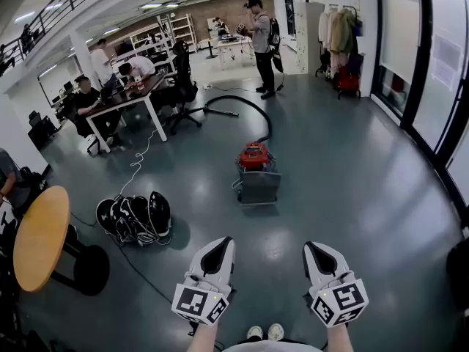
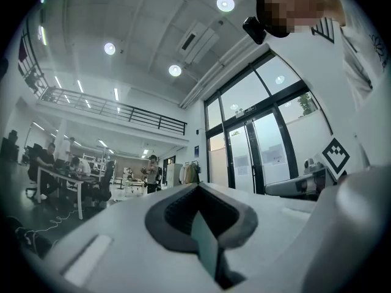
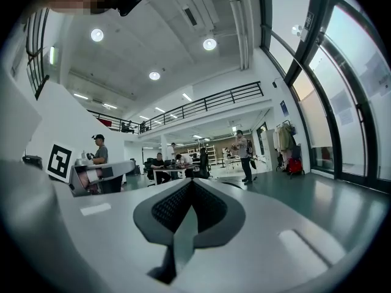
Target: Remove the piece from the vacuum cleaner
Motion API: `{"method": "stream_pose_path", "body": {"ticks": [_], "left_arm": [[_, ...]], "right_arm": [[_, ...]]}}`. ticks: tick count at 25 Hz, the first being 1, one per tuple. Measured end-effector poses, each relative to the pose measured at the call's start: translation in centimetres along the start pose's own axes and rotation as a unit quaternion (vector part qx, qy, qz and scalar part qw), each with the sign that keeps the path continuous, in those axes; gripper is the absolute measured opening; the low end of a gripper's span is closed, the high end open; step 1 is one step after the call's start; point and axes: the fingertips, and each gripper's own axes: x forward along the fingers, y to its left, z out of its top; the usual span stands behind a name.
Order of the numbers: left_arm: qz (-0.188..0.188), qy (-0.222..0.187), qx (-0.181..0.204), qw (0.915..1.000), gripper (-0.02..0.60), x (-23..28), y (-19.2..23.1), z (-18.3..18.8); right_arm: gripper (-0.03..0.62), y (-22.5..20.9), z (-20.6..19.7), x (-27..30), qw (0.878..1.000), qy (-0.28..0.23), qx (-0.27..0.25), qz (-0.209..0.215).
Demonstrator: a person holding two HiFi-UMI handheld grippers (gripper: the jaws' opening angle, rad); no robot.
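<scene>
A vacuum cleaner [image 1: 256, 171] with a red top and grey body stands on the floor a few steps ahead of me. Its black hose [image 1: 242, 104] curves away behind it. My left gripper [image 1: 220, 253] and right gripper [image 1: 316, 256] are held low in front of me, side by side, well short of the vacuum. Both have their jaws pressed together with nothing between them. In the left gripper view the left gripper [image 2: 197, 207] points up over the room; the right gripper [image 3: 190, 201] does the same in the right gripper view. The vacuum shows in neither gripper view.
A round wooden table [image 1: 38, 236] stands at my left. Black bags [image 1: 135, 217] and a white cable [image 1: 137, 161] lie on the floor left of the vacuum. People sit at a desk [image 1: 128, 96] further back; one person [image 1: 260, 44] stands behind. Glass doors [image 1: 429, 64] line the right.
</scene>
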Motion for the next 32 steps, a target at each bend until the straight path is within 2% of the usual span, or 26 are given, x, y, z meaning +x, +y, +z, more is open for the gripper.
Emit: {"method": "stream_pose_path", "body": {"ticks": [6,13,15,21,26,32], "left_arm": [[0.006,0.01,-0.002,0.9999,0.005,0.7,-0.6,-0.8],[0.017,0.027,-0.014,0.9994,0.005,3.7,0.8,-3.1],[0.016,0.029,-0.022,0.9992,0.005,5.2,1.8,-4.0],[0.011,0.027,-0.036,0.9989,0.005,11.3,7.0,-6.3],[0.006,0.028,-0.044,0.9986,0.005,17.4,12.1,-7.4],[0.01,0.028,-0.045,0.9986,0.005,23.5,18.6,-8.4]], "right_arm": [[0.026,-1.4,-1.3,0.0,1.0,0.016,-0.006,0.009],[0.028,-2.2,-1.7,2.7,0.997,0.041,0.009,0.071],[0.027,-3.0,-1.9,4.3,0.996,0.039,0.012,0.077],[0.028,-5.7,-2.3,12.0,0.994,0.046,0.039,0.088],[0.028,-8.9,-1.0,19.6,0.995,0.023,0.057,0.075],[0.028,-11.1,-0.6,27.9,0.996,0.033,0.036,0.074]]}}
